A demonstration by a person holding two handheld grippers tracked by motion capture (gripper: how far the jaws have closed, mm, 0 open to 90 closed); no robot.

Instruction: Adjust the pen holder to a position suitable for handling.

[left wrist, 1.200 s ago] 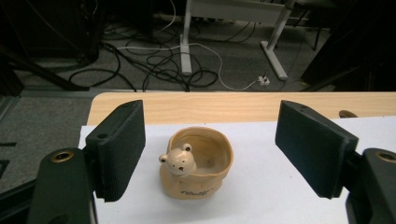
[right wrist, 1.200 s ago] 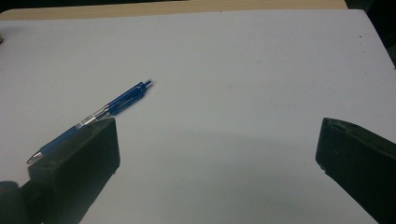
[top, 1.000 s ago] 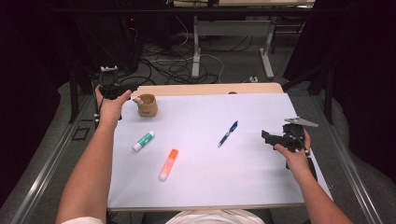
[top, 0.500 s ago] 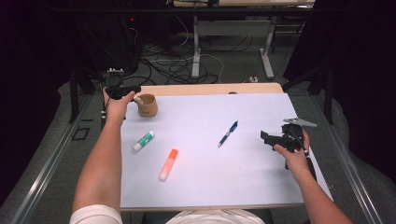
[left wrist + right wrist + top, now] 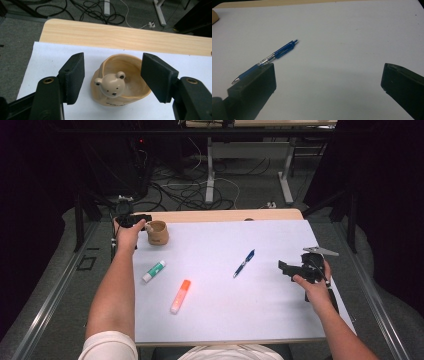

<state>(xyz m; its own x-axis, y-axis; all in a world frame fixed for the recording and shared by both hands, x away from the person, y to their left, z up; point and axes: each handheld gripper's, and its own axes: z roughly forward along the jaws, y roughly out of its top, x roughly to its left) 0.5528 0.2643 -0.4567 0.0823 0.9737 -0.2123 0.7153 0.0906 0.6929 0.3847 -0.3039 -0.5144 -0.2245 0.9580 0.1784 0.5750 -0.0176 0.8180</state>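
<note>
Left gripper view: bear cup (image 5: 122, 82) bracketed by left hand-held gripper (image 5: 112, 78).
Jaws are seen closing in, untouching; the cup stands upright, mouth upward, far-left on the surface (image 5: 225, 315).

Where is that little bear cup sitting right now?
In the high view the bear cup stands at the white sheet's far left corner, beside the left gripper; in the left gripper view it sits between the jaws, apparently untouched.

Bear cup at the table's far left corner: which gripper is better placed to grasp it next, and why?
Left. The left gripper already straddles the bear cup, pads not yet touching; the right gripper sits far across the table.
</note>
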